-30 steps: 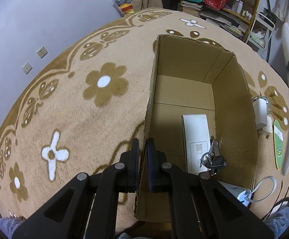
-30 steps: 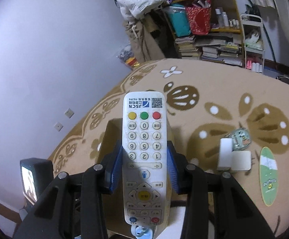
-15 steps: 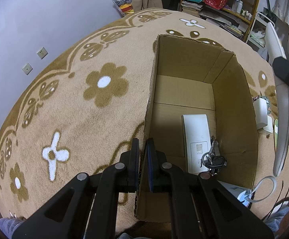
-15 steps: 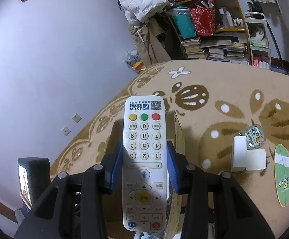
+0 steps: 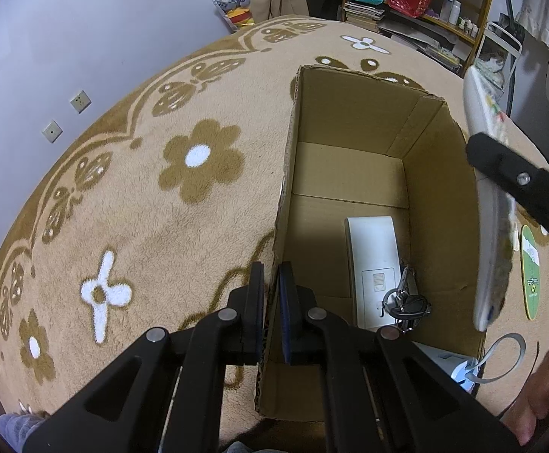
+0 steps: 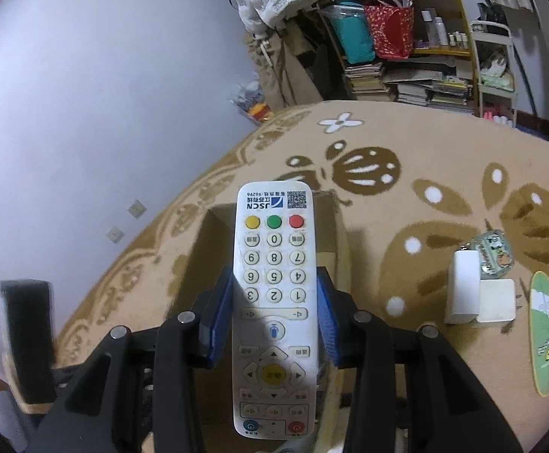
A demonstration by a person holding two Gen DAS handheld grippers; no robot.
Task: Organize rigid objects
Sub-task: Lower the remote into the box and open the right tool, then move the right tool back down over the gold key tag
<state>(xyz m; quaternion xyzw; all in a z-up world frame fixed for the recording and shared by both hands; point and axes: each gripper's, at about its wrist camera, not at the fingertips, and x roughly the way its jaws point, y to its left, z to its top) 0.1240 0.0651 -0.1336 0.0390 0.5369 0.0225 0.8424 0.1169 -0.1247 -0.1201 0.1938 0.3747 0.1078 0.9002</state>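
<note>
Cardboard box on flowered carpet

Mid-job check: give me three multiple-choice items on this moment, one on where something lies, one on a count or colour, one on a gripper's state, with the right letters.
1. Where does the bunch of keys lie?
A. on the carpet beside the chargers
B. inside the cardboard box, against the white flat device
C. between the left gripper's pads

2. How many round coloured buttons sit in the row just under the logo on the remote control?
A. two
B. three
C. five

3. What is the left gripper doing?
A. hanging open above the carpet
B. clamping the remote control
C. pinching the left wall of the cardboard box

Answers: 1 B, the left wrist view shows the keys on the box floor, touching the device's near end. 2 B, yellow, green and red show side by side. 3 C, its pads stand either side of the wall's top edge, nearly together; the right gripper has the remote.
</note>
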